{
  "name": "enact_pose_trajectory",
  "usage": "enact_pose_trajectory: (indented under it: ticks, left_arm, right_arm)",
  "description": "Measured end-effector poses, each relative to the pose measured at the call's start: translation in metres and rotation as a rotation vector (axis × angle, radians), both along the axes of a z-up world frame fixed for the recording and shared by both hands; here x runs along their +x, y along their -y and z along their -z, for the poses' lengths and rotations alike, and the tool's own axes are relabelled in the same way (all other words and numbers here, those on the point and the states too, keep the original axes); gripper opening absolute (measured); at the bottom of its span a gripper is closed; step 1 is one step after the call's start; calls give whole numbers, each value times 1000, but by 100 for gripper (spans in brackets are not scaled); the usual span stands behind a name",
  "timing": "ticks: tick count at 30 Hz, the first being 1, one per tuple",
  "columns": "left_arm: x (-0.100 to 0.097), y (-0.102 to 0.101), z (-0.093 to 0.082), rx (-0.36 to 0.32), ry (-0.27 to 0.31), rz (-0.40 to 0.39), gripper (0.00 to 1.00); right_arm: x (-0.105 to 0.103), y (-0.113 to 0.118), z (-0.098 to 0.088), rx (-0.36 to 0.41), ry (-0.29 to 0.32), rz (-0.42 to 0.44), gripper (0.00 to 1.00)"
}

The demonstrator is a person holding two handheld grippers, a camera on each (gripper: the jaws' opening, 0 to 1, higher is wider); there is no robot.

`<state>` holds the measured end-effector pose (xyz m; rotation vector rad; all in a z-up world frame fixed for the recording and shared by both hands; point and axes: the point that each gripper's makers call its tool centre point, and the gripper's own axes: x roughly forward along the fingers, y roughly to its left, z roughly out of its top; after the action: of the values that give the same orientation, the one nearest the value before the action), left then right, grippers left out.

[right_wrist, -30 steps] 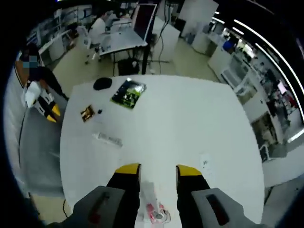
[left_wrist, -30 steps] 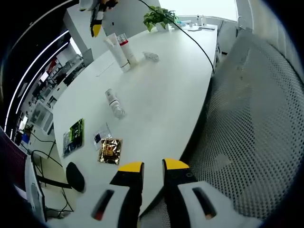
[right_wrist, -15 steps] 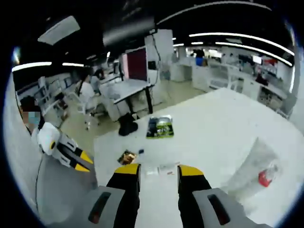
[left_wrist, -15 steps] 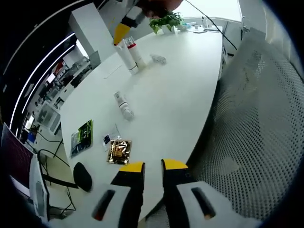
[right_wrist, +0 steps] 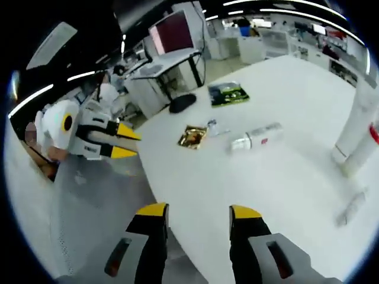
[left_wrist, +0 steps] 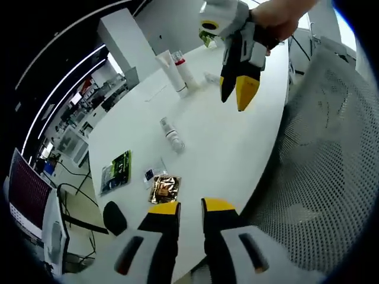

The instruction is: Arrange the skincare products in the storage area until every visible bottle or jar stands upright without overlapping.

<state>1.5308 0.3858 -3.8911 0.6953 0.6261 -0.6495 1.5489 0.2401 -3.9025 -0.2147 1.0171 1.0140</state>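
Observation:
Two white tubes point(left_wrist: 176, 72) stand upright side by side at the far end of the white table point(left_wrist: 237, 154); one has a red cap. A small bottle point(left_wrist: 172, 133) lies on its side mid-table. A small clear item point(left_wrist: 210, 77) lies by the tubes. My right gripper point(left_wrist: 237, 92), held by a hand point(left_wrist: 278, 15), hangs open and empty above the table. In the right gripper view the lying bottle point(right_wrist: 256, 136) is ahead, the tubes point(right_wrist: 358, 127) at the right edge. My left gripper point(left_wrist: 190, 207) stays off the table's near edge, its jaws a narrow gap apart and empty; it appears again point(right_wrist: 124, 143).
A gold sachet point(left_wrist: 163, 188), a small packet point(left_wrist: 151, 171), a green booklet point(left_wrist: 115, 171) and a black mouse point(left_wrist: 112, 218) lie near the table's left end. A grey mesh chair point(left_wrist: 314, 177) stands right against the table edge. Desks and a monitor point(right_wrist: 174, 32) lie beyond.
My right gripper has drawn back from the tubes and turned, now hanging over the table's near side and showing large in the left gripper view. The tubes stand where they were.

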Motion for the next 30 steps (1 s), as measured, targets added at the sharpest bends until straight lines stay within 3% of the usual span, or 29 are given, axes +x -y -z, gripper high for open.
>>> enact_pose_trajectory:
  ticks: [6, 15, 24, 30]
  left_arm:
    - [1, -2, -3, 0, 14, -7, 9]
    - [1, -3, -2, 14, 9, -10, 9]
    - [-6, -4, 13, 51, -67, 1, 7]
    - [-8, -3, 16, 50, -87, 0, 7]
  right_arm:
    - [-16, 4, 9, -35, -29, -28, 44]
    - [-34, 10, 9, -70, 36, -126, 48]
    - [-21, 7, 8, -15, 88, -98, 48]
    - [11, 7, 8, -76, 208, -239, 49]
